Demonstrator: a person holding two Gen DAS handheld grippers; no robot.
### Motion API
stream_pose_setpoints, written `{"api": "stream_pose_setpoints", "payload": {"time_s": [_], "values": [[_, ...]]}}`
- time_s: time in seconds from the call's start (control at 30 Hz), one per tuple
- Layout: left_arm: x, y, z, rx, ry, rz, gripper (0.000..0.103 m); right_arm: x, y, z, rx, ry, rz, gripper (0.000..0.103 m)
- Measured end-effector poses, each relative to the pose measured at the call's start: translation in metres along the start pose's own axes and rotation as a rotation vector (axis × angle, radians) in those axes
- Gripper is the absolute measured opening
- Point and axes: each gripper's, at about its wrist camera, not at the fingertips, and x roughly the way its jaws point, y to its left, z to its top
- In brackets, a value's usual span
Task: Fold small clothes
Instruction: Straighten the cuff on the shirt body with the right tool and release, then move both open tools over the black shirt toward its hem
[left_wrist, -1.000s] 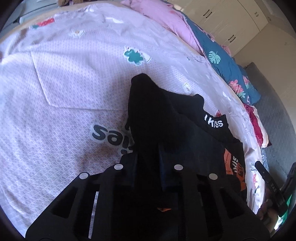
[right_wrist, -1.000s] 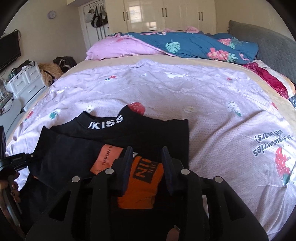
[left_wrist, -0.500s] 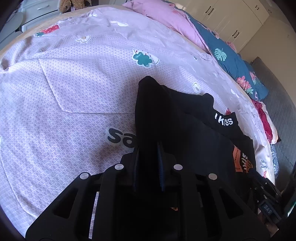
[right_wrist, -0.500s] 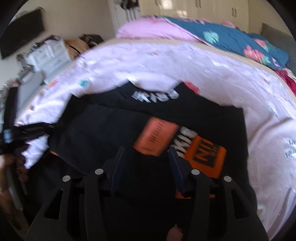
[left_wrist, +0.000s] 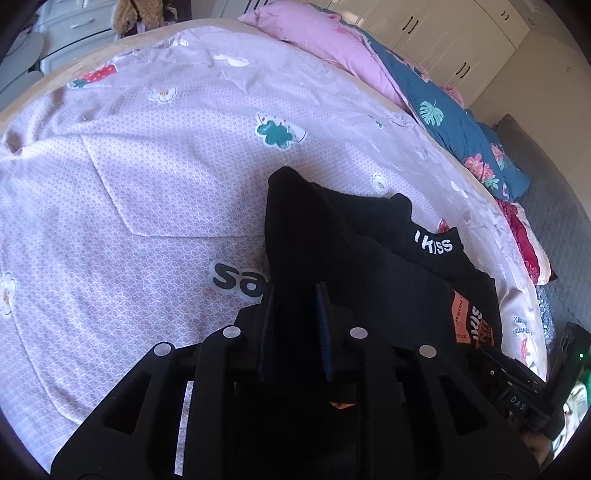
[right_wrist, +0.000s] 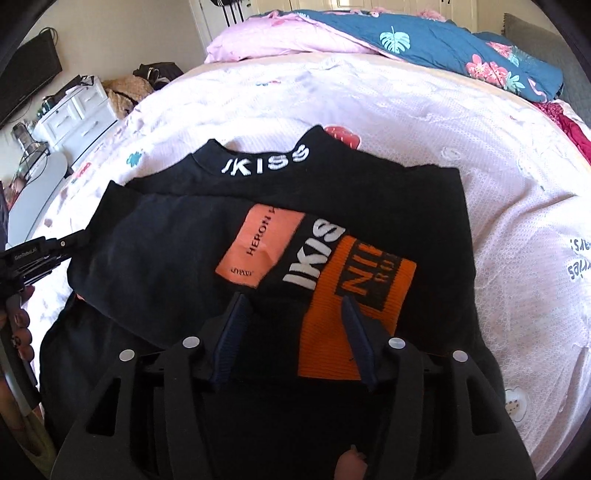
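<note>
On the bed (right_wrist: 424, 122): black top (right_wrist: 177, 258), soft, limp, light. Left hand-held gripper (left_wrist: 295, 291) is pinching its folded edge at 6 o'clock; right hand-held gripper (right_wrist: 295, 302), just opening, is standing spread over the hem, best gripped through doubled layers.

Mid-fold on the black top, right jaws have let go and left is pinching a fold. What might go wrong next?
1. The left gripper pinches a raised ridge of the black top; pulling may drag the stacked layers askew.
2. The right gripper, jaws just opened, hangs over the orange patch; re-closing may snag only the upper layer.
</note>
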Motion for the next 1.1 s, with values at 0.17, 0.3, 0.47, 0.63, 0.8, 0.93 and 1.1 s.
{"api": "stream_pose_setpoints", "payload": {"time_s": [0.17, 0.3, 0.47, 0.63, 0.8, 0.93, 1.1], "values": [[-0.007, -0.007, 0.0, 0.03, -0.015, 0.0, 0.023, -0.007, -0.001, 0.004, 0.015, -0.026, 0.0, 0.067], [-0.013, -0.01, -0.001, 0.039, -0.028, -0.006, 0.043, -0.011, -0.002, 0.006, 0.025, -0.046, 0.002, 0.079], [-0.021, -0.014, -0.001, 0.052, -0.05, -0.006, 0.065, -0.021, -0.003, 0.009, 0.028, -0.08, 0.017, 0.087], [-0.026, -0.017, 0.001, 0.062, -0.069, 0.006, 0.083, -0.032, -0.003, 0.012, 0.034, -0.116, 0.025, 0.09], [-0.033, -0.025, -0.001, 0.107, -0.101, 0.045, 0.093, -0.038, -0.004, 0.014, 0.03, -0.134, 0.019, 0.091], [-0.036, -0.033, -0.003, 0.139, -0.116, 0.065, 0.093, -0.043, -0.004, 0.016, 0.024, -0.156, 0.0, 0.095], [-0.042, -0.043, -0.008, 0.169, -0.134, 0.071, 0.094, -0.055, -0.003, 0.019, 0.022, -0.197, -0.003, 0.096]]}}
